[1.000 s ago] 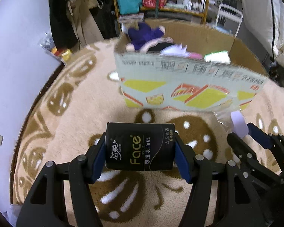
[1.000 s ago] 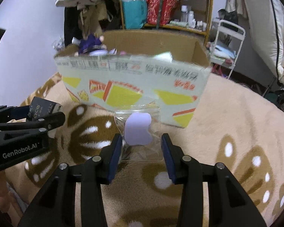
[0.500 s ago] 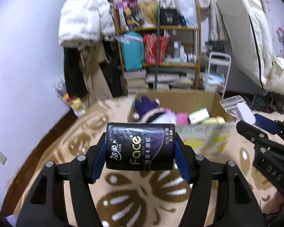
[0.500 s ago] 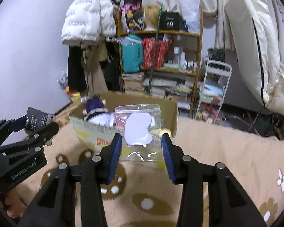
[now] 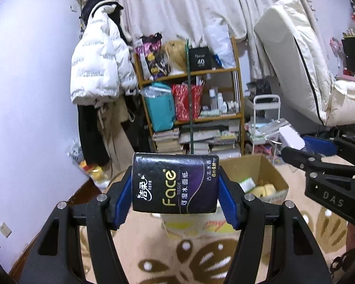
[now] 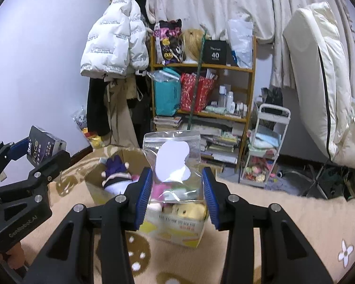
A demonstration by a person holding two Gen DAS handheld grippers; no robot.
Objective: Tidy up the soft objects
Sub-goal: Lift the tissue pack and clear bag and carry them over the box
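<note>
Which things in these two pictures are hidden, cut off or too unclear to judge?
- Left wrist view: the tissue pack in the left gripper hides most of the cardboard box.
- Right wrist view: the clear zip bag in the right gripper blurs the box contents behind it.
- Right wrist view: what the pale shape inside the bag is cannot be told.

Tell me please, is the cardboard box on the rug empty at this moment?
No, the cardboard box already holds several soft things, among them a purple plush toy and a yellow plush.
</note>
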